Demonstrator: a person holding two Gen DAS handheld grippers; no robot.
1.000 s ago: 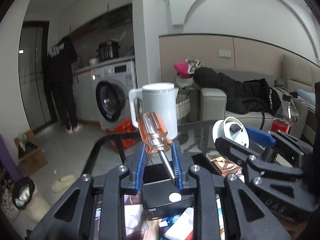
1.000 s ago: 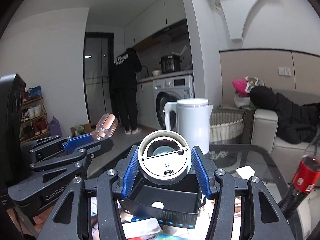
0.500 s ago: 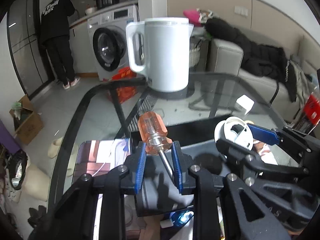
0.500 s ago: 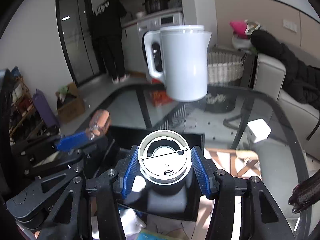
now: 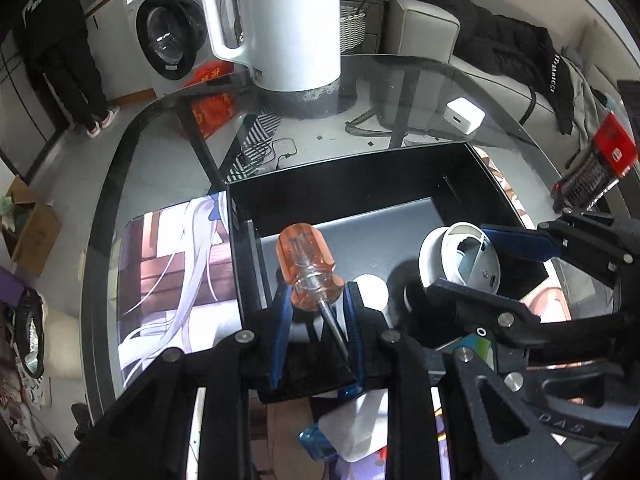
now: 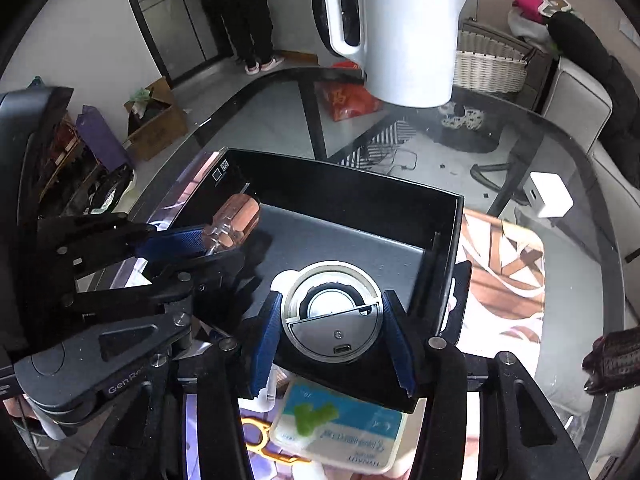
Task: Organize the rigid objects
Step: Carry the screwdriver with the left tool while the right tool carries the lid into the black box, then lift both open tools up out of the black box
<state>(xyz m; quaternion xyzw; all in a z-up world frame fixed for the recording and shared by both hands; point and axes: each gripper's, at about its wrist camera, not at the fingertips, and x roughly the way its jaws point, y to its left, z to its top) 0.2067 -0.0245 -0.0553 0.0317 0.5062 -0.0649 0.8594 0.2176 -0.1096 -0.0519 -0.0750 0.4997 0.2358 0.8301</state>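
- Both views are fisheye, with black corners and strong bending at the rim; the white kettle (image 5: 280,20) leans and stretches near the top edge.
- Light is even, cool and fairly bright, falling from above.
- The glass tabletop (image 6: 520,152) shows pale glare and reflections.
- The black box (image 5: 360,196) swallows detail in its walls; its floor carries soft shadows of what hangs above it.
- The screwdriver (image 5: 308,268) handle glows translucent orange with small highlights.
- The centre is sharp; printed text on the pack (image 6: 340,428) smears toward the bottom edge.
- The room behind is dimmer and softer.
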